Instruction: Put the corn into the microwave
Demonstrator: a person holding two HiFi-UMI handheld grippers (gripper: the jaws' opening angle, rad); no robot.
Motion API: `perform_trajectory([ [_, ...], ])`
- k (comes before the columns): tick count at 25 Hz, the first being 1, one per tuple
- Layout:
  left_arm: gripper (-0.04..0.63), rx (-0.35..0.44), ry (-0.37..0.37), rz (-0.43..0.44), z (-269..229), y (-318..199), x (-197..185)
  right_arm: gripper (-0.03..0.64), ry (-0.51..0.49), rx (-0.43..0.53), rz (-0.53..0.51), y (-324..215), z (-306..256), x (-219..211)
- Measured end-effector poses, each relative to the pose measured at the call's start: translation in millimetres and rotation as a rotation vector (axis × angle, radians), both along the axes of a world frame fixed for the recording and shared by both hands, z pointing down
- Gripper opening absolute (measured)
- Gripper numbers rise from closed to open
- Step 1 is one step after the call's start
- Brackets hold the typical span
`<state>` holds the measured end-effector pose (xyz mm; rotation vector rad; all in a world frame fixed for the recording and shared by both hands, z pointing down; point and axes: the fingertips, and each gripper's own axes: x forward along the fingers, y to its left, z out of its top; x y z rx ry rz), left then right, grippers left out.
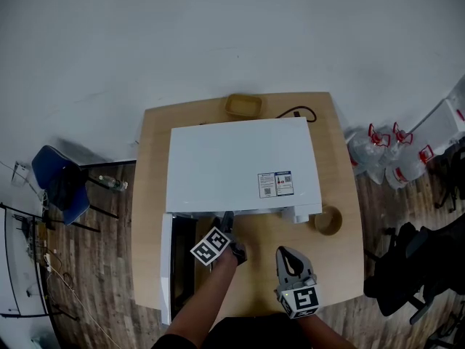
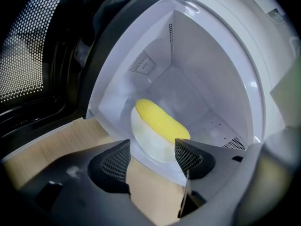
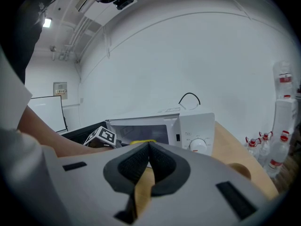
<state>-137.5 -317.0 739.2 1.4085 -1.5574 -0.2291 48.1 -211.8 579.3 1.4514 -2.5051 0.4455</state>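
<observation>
The yellow corn (image 2: 162,121) lies on a white plate (image 2: 146,142) inside the white microwave (image 1: 240,166), whose door (image 1: 166,267) hangs open to the left. My left gripper (image 2: 153,157) is just in front of the cavity, open, its pads apart with nothing between them and the corn lying beyond them. From the head view, the left gripper (image 1: 227,220) reaches into the microwave's mouth. My right gripper (image 3: 148,147) is shut and empty, held back over the table (image 1: 149,195); the right gripper (image 1: 288,254) points toward the microwave's front. A sliver of corn (image 3: 141,142) shows past its tips.
A small wooden bowl (image 1: 328,220) sits at the microwave's right front corner, a shallow tray (image 1: 243,105) and a black cable (image 1: 299,113) behind it. A blue chair (image 1: 62,184) stands left of the table, water bottles (image 1: 385,155) on the floor at right.
</observation>
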Motion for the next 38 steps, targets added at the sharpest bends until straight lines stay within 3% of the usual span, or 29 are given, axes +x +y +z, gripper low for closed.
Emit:
perform_trajectory([
  [8,0.27,0.019,-0.001,0.014,-15.5,22.2,0.4,0.057,0.012,0.017,-0.003,3.3,-3.9,-0.5],
  [11,0.207,0.061,-0.016,0.062,-29.2,37.3,5.2,0.057,0.011,0.034,0.006,8.4,-8.7,-0.8],
  [14,0.098,0.101,-0.05,0.114,-48.2,61.3,10.4,0.057,0.006,0.046,0.013,24.2,-15.6,-3.8],
  [16,0.033,0.11,-0.03,0.122,-57.8,82.8,13.0,0.057,0.019,0.049,0.027,38.5,-17.7,-3.5],
  [21,0.015,0.215,0.037,0.189,-103.0,137.6,21.3,0.057,0.042,0.064,0.065,74.2,-32.6,-2.4],
  [28,0.012,0.354,-0.109,0.295,-185.3,248.5,19.6,0.057,0.022,0.057,0.053,158.8,-49.4,-22.2],
  [34,0.012,0.499,-0.327,0.348,-243.7,334.8,7.5,0.057,0.016,0.073,0.053,231.9,-72.9,-31.9],
  [38,0.012,0.545,-0.415,0.377,-267.7,380.8,6.9,0.057,0.026,0.102,0.046,267.5,-95.6,-37.9],
])
